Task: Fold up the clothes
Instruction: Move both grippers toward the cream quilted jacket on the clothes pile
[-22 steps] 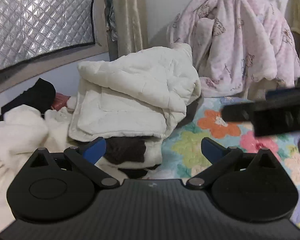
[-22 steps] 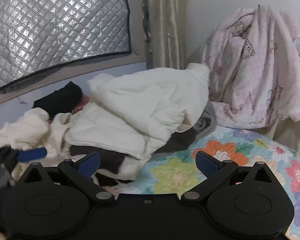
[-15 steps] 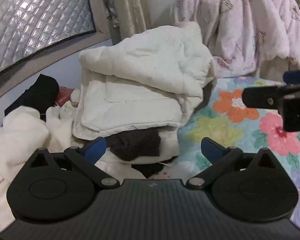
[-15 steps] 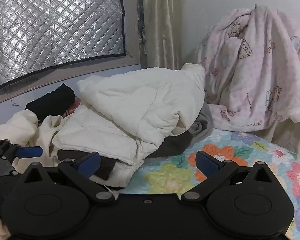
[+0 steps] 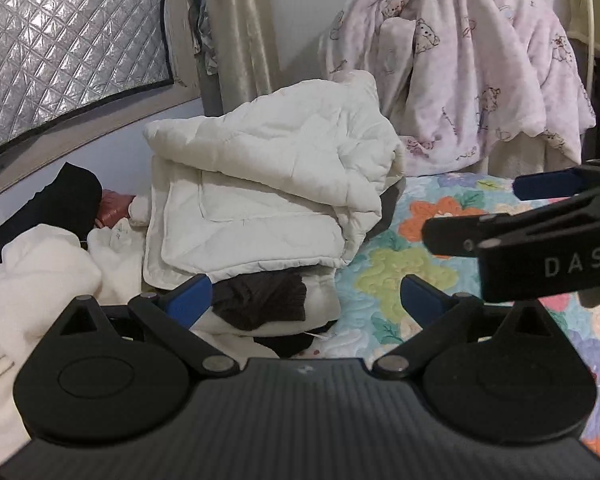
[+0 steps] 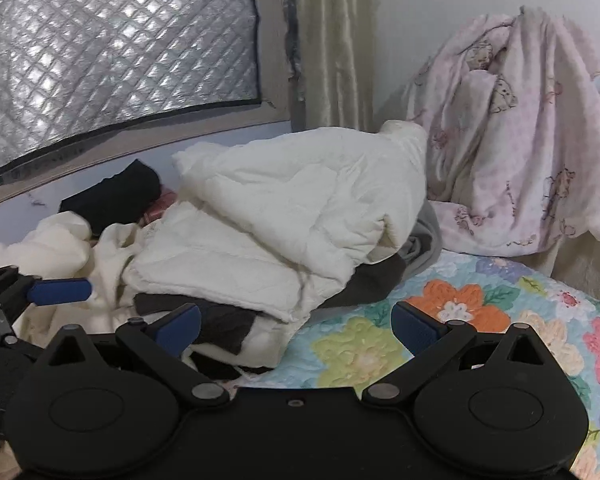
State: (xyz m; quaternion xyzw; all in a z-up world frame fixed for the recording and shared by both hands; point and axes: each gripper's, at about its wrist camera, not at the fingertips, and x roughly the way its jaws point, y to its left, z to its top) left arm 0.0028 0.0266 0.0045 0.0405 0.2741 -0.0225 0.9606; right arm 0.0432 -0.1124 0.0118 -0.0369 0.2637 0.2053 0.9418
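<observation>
A heap of clothes lies on the bed. On top is a white quilted jacket [image 5: 260, 184] [image 6: 300, 208], roughly folded. A dark brown garment [image 5: 260, 304] [image 6: 216, 320] sticks out beneath it. A cream fleece [image 5: 32, 280] [image 6: 60, 248] and a black garment [image 5: 60, 200] [image 6: 116, 196] lie to the left. My left gripper [image 5: 306, 300] is open, just short of the brown garment, with nothing between its pads. My right gripper [image 6: 296, 328] is open too, over the heap's right edge. It shows in the left wrist view at the right [image 5: 484, 212].
The bed's floral quilt [image 5: 420, 264] [image 6: 460, 312] is bare to the right of the heap. A pink blanket [image 5: 460, 80] [image 6: 520, 140] is heaped at the back right. A quilted silver window cover [image 6: 112, 52] and a beige curtain [image 6: 332, 40] stand behind.
In the left wrist view the heap has drawn a little closer. The right gripper now reaches further in from the right. Both grippers stayed open.
</observation>
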